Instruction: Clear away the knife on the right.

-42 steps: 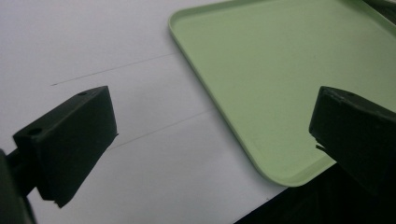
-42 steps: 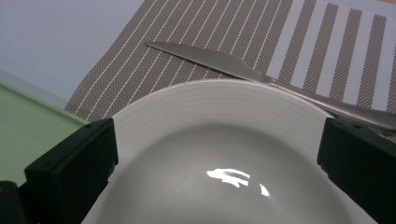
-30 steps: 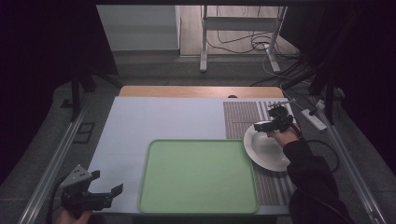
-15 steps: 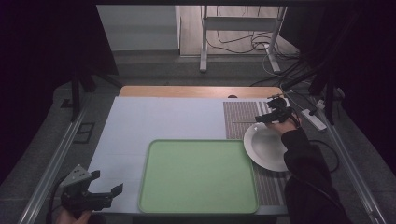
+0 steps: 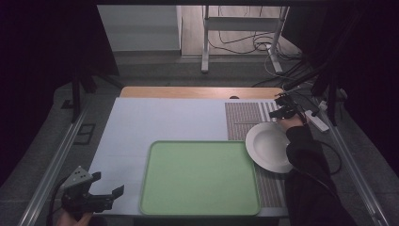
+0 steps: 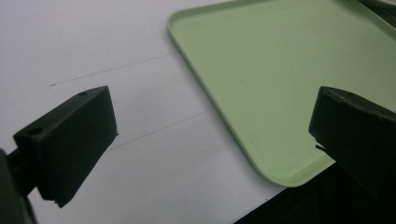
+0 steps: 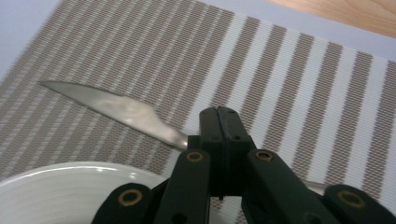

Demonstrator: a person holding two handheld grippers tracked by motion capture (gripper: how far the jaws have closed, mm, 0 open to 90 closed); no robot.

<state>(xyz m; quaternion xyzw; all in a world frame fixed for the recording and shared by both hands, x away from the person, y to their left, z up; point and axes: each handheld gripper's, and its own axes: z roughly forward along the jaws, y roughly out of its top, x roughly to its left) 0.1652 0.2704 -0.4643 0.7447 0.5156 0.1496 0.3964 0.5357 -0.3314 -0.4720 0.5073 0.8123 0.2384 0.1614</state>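
Note:
My right gripper (image 7: 223, 122) is shut on a silver table knife (image 7: 121, 108), whose blade sticks out to the left over the brown-and-white striped placemat (image 7: 299, 70). The rim of a white plate (image 7: 60, 186) lies just below the blade. In the high view this gripper (image 5: 285, 109) hovers at the placemat's far right, beyond the plate (image 5: 269, 147). My left gripper (image 5: 106, 195) stands open at the table's near left corner. Its jaws (image 6: 210, 130) are wide apart with nothing between them, beside the green tray (image 6: 261, 70).
The green tray (image 5: 200, 176) lies empty at the front middle on a white table cover (image 5: 164, 120). The striped placemat (image 5: 244, 115) runs along the right side. A white power strip (image 5: 316, 120) and cables lie past the right edge.
My right gripper has moved away from the plate toward the far right part of the placemat. The left gripper has stayed where it was, open.

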